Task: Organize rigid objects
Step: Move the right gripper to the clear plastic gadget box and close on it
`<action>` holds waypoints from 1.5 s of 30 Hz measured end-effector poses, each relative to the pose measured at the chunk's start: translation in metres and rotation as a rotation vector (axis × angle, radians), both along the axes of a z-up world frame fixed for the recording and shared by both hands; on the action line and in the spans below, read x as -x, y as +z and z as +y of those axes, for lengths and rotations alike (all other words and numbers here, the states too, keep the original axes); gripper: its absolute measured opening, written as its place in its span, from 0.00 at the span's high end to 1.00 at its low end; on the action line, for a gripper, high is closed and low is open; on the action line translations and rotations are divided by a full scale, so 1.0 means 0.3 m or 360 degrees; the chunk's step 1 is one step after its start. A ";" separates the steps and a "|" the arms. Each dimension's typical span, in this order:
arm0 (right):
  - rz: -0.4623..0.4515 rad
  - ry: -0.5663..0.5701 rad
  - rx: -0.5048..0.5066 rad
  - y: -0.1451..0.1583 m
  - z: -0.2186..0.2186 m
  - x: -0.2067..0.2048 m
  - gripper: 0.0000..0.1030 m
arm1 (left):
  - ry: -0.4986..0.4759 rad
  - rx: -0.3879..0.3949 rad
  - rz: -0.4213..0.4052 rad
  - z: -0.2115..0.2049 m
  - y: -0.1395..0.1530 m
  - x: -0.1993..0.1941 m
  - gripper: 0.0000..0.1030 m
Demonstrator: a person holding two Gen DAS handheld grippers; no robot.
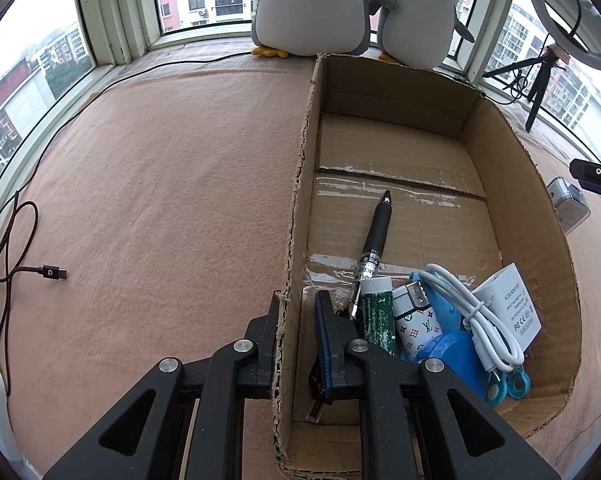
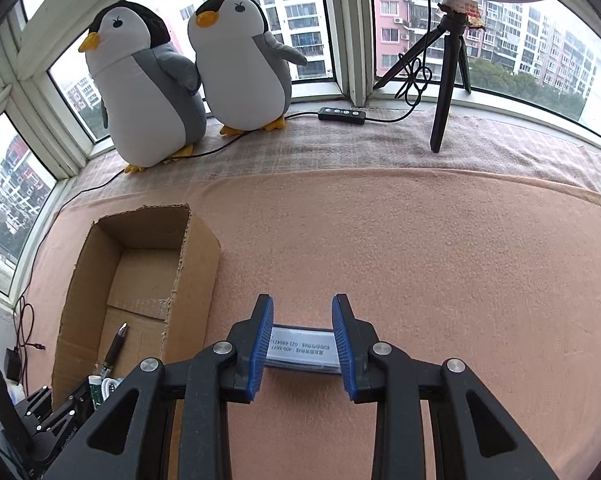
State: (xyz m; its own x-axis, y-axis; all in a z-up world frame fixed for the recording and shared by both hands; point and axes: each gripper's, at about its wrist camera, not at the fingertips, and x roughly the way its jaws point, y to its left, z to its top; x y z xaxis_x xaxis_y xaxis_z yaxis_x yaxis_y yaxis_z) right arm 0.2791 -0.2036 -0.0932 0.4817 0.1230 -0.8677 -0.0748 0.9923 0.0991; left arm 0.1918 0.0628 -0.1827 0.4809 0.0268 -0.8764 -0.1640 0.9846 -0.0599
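The near end of the pen (image 1: 374, 250) disappears behind the left gripper's (image 1: 300, 320) inner finger and a green tube (image 1: 378, 316). A blue round thing (image 1: 456, 356) lies half buried under a white cable (image 1: 480, 316), so its kind cannot be told. The bigger penguin's (image 1: 312, 4) head is cut off by the top edge. In the right wrist view, the flat case (image 2: 300, 350) between the fingers carries print too small to read, perhaps a phone number.
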 end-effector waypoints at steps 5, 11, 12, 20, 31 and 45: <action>0.0065 0.0004 -0.0003 -0.029 -0.006 -0.022 0.73 | 0.0003 -0.0003 0.0001 0.002 -0.001 0.001 0.86; 0.0097 0.0012 -0.0041 -0.030 -0.016 0.002 0.73 | 0.0002 -0.0010 0.0002 -0.001 -0.002 0.001 0.86; 0.0104 0.0011 -0.0050 -0.030 -0.019 0.010 0.73 | 0.0002 -0.0010 0.0002 -0.001 -0.003 0.001 0.86; 0.0146 -0.0019 -0.0116 -0.047 -0.043 0.098 0.73 | -0.0007 -0.0013 0.0004 -0.008 -0.003 0.000 0.86; 0.0167 -0.0078 -0.0214 -0.051 -0.056 0.255 0.48 | -0.0018 -0.0017 0.0000 -0.013 -0.003 -0.002 0.86; 0.0328 -0.0033 -0.0077 -0.119 0.013 0.246 0.34 | -0.0026 -0.0009 -0.0004 -0.013 -0.002 0.001 0.86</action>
